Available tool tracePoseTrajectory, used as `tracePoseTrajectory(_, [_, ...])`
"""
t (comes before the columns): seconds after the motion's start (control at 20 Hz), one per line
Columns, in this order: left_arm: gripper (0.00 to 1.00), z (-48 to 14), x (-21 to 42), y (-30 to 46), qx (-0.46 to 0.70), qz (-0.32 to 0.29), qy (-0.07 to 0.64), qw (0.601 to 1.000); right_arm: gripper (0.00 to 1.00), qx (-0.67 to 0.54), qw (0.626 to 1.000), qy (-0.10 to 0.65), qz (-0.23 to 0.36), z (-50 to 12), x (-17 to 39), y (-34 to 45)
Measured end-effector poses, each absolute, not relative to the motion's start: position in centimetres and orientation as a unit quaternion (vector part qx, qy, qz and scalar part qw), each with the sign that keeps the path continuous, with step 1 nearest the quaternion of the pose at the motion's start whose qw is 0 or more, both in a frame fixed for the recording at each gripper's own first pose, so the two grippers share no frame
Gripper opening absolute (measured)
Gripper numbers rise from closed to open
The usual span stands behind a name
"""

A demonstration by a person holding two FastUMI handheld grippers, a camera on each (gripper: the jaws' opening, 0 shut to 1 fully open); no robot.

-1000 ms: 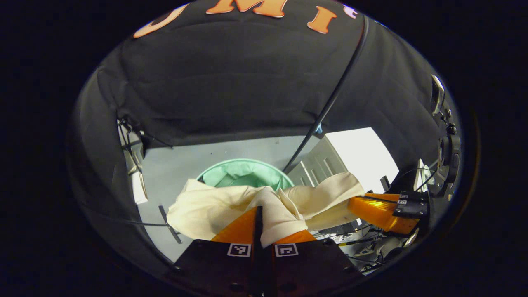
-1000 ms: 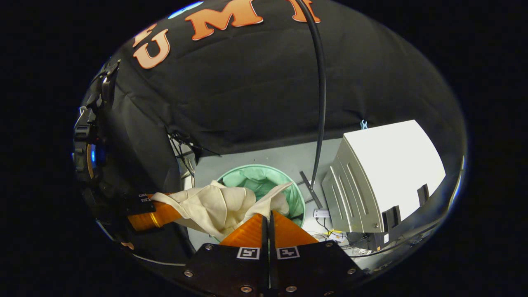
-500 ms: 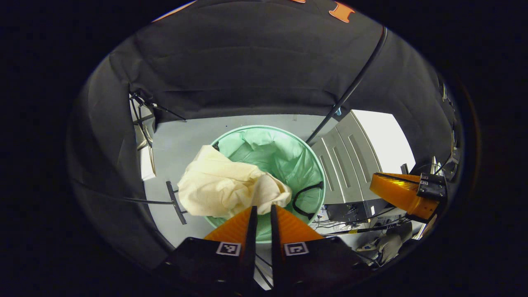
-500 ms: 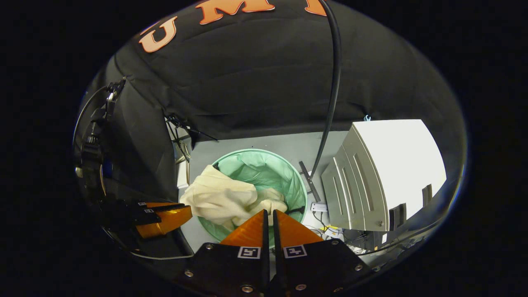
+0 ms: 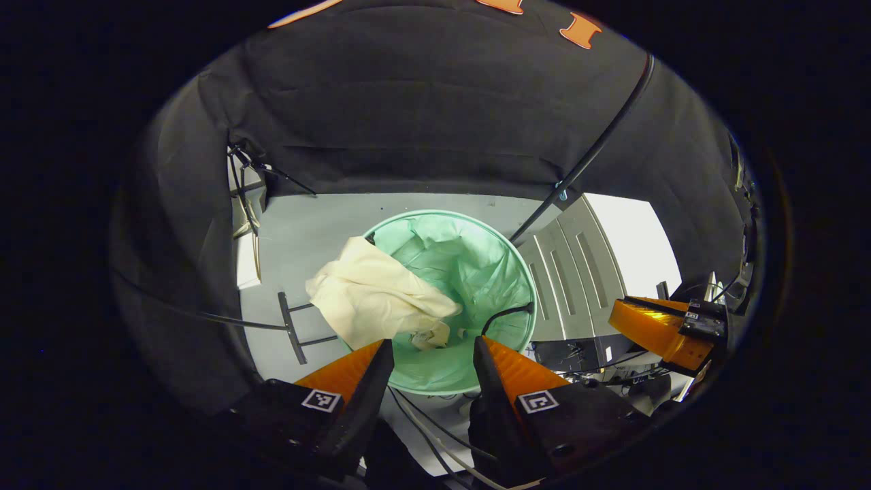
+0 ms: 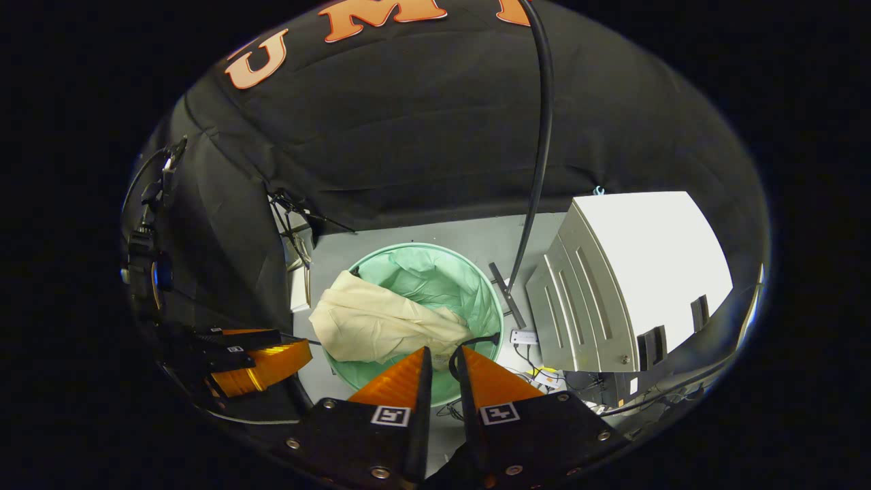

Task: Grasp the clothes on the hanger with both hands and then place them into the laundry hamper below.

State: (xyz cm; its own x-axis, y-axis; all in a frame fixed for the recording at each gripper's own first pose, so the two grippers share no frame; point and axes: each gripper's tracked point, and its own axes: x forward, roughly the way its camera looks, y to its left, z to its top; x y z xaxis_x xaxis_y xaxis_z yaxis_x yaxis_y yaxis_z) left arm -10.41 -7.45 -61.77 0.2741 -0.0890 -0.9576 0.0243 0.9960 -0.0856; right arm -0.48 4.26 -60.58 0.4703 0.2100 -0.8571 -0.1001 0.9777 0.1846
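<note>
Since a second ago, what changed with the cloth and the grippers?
Both grippers let go. A second ago each was shut on the cloth, stretched between them above the hamper. Now it lies draped over the hamper's left rim, partly inside. The left gripper has opened wide; the right gripper shows a narrow gap with nothing in it. The hamper and white cabinet stayed put.

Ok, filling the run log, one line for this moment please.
left gripper: open, empty | right gripper: slightly open, empty | cream garment: draped over hamper rim, partly inside
</note>
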Motion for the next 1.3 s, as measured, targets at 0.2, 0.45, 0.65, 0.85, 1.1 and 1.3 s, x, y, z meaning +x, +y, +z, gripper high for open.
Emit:
tracePoseTrajectory(0.2, [0.95, -59.7, -10.1, -6.6, -0.027, -0.028, 0.589, 0.807, 0.38, 0.054, 0.857, 0.503, 0.098, -58.8, -0.9, 4.8])
tracePoseTrajectory(0.45, [0.95, -55.4, -8.4, -5.2, -0.034, -0.023, 0.554, 0.832, 0.72, 0.043, 0.872, 0.477, 0.104, -55.2, -0.4, 5.3])
tracePoseTrajectory(0.65, [0.95, -50.7, -6.6, -3.6, -0.033, -0.018, 0.513, 0.858, 0.91, 0.032, 0.884, 0.453, 0.112, -51.1, 0.1, 5.8])
tracePoseTrajectory(0.85, [1.0, -45.3, -5.1, -1.6, -0.027, -0.004, 0.465, 0.885, 0.93, 0.026, 0.904, 0.41, 0.118, -45.6, 1.6, 6.2])
tracePoseTrajectory(1.1, [1.0, -38.3, -3.2, 0.9, -0.03, 0.014, 0.395, 0.918, 0.93, 0.024, 0.935, 0.334, 0.117, -37.0, 3.5, 5.8])
tracePoseTrajectory(1.3, [0.98, -31.6, -2.1, 3.1, -0.02, 0.03, 0.334, 0.942, 0.93, 0.022, 0.954, 0.278, 0.114, -30.3, 4.6, 5.6])
